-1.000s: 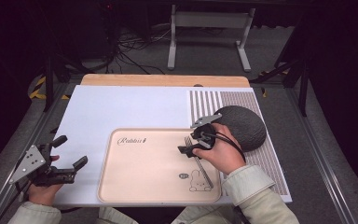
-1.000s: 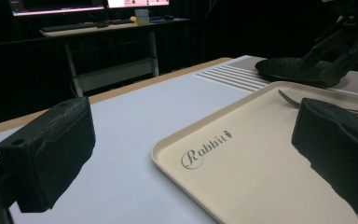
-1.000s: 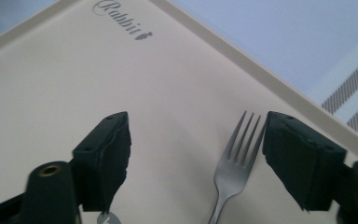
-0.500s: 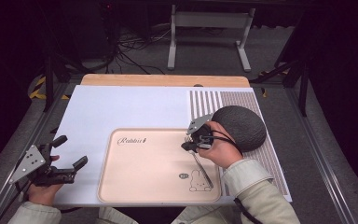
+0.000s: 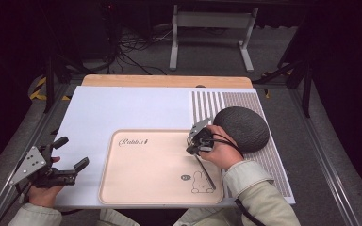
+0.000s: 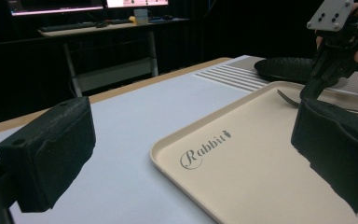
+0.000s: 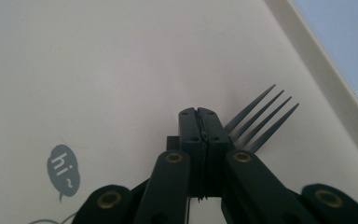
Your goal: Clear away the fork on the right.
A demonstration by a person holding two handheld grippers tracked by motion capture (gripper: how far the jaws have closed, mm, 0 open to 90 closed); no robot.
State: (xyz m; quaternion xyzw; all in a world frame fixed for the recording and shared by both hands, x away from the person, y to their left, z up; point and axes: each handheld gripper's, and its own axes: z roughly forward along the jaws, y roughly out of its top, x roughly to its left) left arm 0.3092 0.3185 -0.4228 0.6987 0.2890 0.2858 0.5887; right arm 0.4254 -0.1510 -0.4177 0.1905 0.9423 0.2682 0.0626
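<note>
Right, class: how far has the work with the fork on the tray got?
Done: the right tongs are down on the beige tray and shut on the fork at its neck. In hand: the grip itself; the fork lies flat on the tray, not yet lifted. Left: lifting it and setting it down, perhaps by the dark plate. The left tongs wait open, off the tray.

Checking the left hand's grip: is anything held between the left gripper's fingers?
No: in the left gripper view its black fingers stand wide apart with just the white table between them.
</note>
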